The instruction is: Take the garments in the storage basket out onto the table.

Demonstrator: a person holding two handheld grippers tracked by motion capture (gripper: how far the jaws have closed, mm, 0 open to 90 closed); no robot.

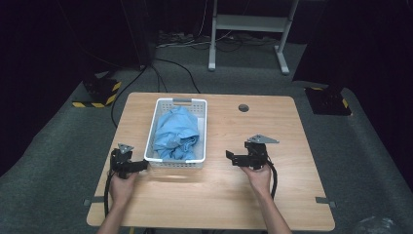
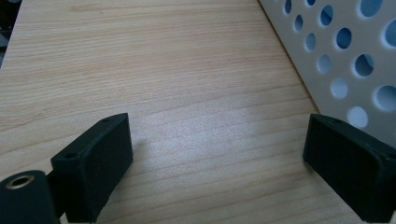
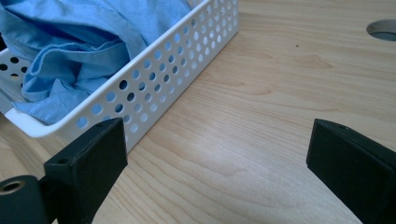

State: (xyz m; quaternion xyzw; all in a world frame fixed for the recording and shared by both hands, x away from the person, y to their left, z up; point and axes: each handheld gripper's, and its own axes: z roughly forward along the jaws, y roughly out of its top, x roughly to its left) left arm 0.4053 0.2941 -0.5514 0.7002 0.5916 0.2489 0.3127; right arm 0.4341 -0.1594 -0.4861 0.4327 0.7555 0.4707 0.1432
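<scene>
A crumpled blue cloth [image 1: 176, 132] fills the white perforated basket [image 1: 201, 122] on the wooden worktop [image 1: 272, 195]. The left tongs [image 1: 141, 165] sit just beside its near-left corner, jaws apart; the right tongs [image 1: 230, 157], also apart, hover nearby to its right.

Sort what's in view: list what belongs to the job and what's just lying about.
Job:
white basket
blue cloth bundled inside it
left gripper, open at the basket's near corner
right gripper, open

Lying about:
table's round cable hole
grey stand behind the table
floor cables
</scene>
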